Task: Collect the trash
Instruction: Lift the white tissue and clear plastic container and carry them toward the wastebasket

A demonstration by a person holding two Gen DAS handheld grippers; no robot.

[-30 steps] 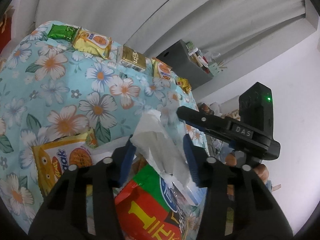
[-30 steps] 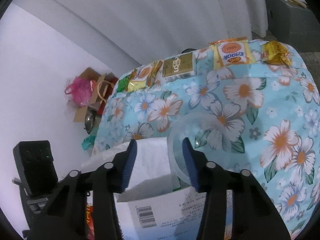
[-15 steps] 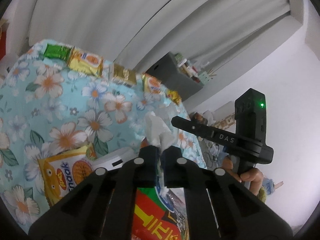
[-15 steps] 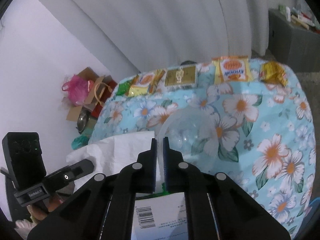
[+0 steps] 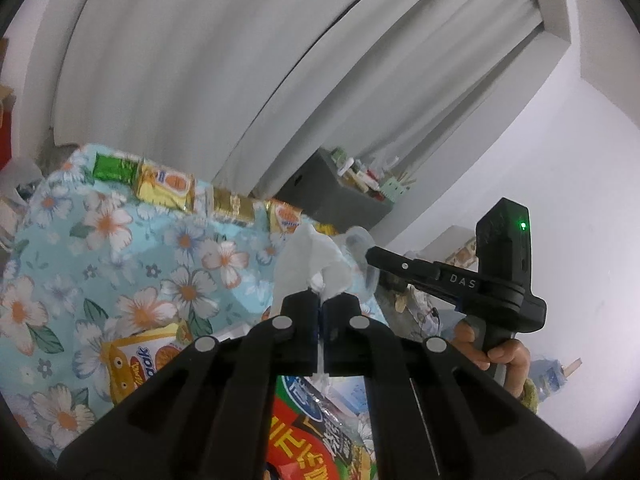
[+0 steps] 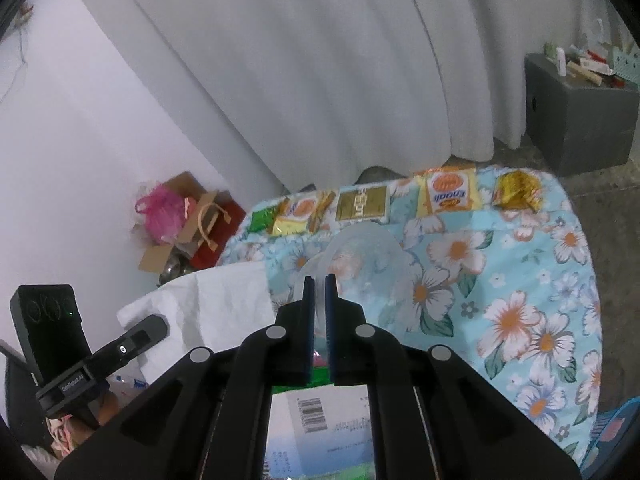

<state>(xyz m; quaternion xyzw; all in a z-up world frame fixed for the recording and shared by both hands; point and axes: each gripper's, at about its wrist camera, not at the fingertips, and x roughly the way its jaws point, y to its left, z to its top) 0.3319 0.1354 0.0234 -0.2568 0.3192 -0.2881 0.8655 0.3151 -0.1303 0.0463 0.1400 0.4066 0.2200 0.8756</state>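
My left gripper is shut on a crumpled white tissue and holds it up above the floral tablecloth. The tissue also shows in the right wrist view. My right gripper is shut on the rim of a clear plastic cup, lifted over the table. The right gripper also shows in the left wrist view, just right of the tissue, with the cup at its tip.
Snack packets line the table's far edge: green, yellow, gold, orange. A yellow snack bag and a red-green bag lie near me. A grey cabinet and bags stand beyond.
Both grippers closed, the left on the tissue and the right on the cup's rim, then lifted them up off the table.
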